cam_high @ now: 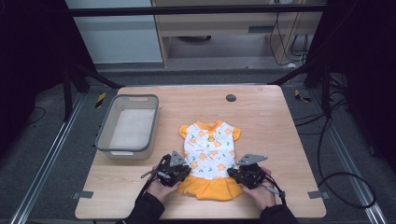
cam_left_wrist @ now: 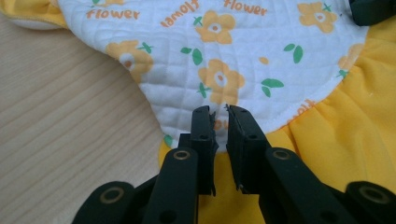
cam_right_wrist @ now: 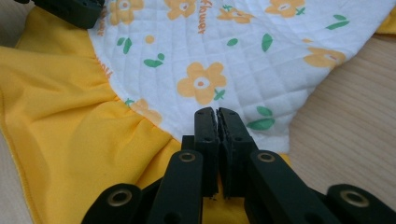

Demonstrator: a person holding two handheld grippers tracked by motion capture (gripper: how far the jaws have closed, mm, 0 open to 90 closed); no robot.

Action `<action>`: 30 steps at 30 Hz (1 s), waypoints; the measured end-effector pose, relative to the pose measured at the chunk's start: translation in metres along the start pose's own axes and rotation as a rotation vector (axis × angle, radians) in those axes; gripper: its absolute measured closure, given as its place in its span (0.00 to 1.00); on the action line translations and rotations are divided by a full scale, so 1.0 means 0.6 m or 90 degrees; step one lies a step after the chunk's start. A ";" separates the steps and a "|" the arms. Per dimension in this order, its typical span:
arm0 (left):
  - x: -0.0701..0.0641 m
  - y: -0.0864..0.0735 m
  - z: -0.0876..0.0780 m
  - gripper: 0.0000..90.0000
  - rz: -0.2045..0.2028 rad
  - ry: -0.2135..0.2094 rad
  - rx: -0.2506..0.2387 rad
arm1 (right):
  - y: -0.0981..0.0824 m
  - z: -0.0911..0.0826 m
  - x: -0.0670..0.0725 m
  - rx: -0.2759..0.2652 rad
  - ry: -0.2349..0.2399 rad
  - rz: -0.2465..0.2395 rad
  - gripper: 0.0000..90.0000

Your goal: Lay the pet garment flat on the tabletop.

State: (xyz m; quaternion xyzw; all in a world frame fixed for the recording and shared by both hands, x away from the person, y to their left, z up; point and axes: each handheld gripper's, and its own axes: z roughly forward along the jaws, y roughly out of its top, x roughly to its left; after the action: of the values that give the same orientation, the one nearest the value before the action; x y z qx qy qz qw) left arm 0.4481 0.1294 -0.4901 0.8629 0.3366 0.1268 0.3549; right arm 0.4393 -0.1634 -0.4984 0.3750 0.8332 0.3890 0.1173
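**Both claws pinched on the dress at its waist seam**

The small dress (cam_high: 209, 156) lies flat on the wooden table (cam_high: 261, 116), collar away from me, yellow skirt toward me. White quilted top with orange flowers; skirt gathered at the seam.

My left gripper (cam_left_wrist: 218, 112) has its jaws drawn almost together on the left edge of the dress, right where the white top meets the yellow skirt. A thin slit remains between the pads, and cloth appears to be nipped in it. My right gripper (cam_right_wrist: 217, 112) is clamped on the opposite edge at the same seam, jaws all but touching, fabric bunched at the tips. From the high view both sit at the waist line, one on each side, hands low on the table.

Progress, as I judge it: the grasp is made, nothing more. The dress is still spread out, unfolded and unlifted. What is left is the whole of the handling itself, be it a fold or a carry.

Container: the grey bin (cam_high: 106, 135) stands well to the left of the dress, apart from it. I see nothing in it, just its pale bottom.
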 end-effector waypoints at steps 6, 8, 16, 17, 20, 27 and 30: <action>-0.018 -0.017 -0.011 0.88 0.009 -0.001 -0.009 | -0.008 -0.005 0.006 0.003 0.015 -0.005 0.96; -0.020 -0.016 -0.014 0.85 0.012 -0.002 -0.010 | -0.007 -0.007 0.007 0.004 0.017 -0.007 0.94; 0.018 0.035 -0.049 0.81 -0.011 0.030 -0.087 | 0.027 -0.038 -0.010 -0.085 0.006 -0.005 1.00; 0.025 0.043 -0.049 0.81 -0.018 0.037 -0.091 | 0.034 -0.039 -0.015 -0.094 0.001 0.000 1.00; 0.034 0.061 -0.041 0.81 -0.031 0.045 -0.097 | 0.057 -0.036 -0.037 -0.116 -0.015 0.015 1.00; 0.020 0.062 0.005 0.81 -0.014 0.041 -0.061 | 0.105 0.004 -0.088 -0.152 -0.040 0.064 1.00; 0.014 0.054 0.020 0.81 -0.001 0.045 -0.040 | 0.115 0.035 -0.105 -0.146 -0.049 0.070 1.00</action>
State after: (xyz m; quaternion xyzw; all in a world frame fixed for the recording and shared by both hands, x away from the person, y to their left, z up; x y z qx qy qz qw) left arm 0.4760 0.1118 -0.4764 0.8462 0.3451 0.1675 0.3699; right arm 0.5301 -0.1680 -0.4677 0.4190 0.7565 0.4726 0.1697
